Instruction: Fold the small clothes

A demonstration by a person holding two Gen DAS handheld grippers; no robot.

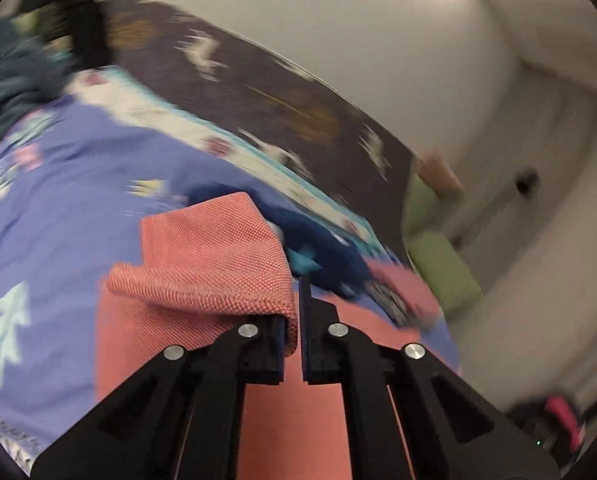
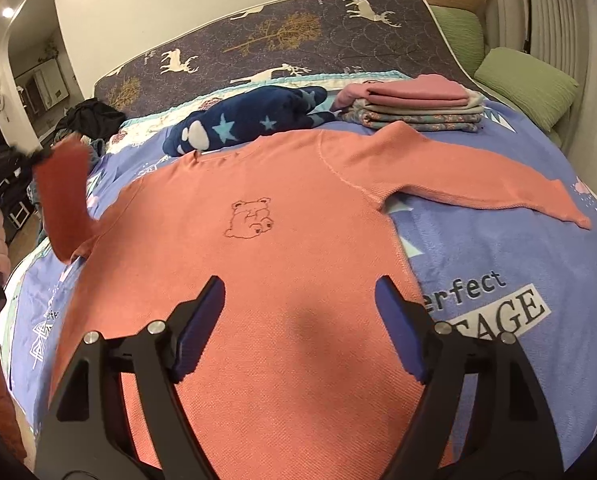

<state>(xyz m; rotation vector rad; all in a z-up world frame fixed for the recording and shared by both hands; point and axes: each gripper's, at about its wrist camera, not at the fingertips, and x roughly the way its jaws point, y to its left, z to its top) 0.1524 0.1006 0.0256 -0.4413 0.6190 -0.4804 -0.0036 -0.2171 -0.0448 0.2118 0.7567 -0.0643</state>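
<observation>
We are working on the bed [image 2: 498, 256], where the shirt [image 2: 258, 280] is lying flat across the frame's centre; it looks soft and light, best pinched at cuffs or hems. Our left gripper [image 1: 298, 320] is clamping the sleeve [image 2: 64, 204] at far left, while our right gripper [image 2: 298, 300] is hovering wide open, low over the hem.

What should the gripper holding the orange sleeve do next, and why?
Probably carry it across onto the chest. The left gripper is shut on the sleeve, lifted off the bed, while the orange shirt lies flat and the right gripper hangs open over it.
</observation>
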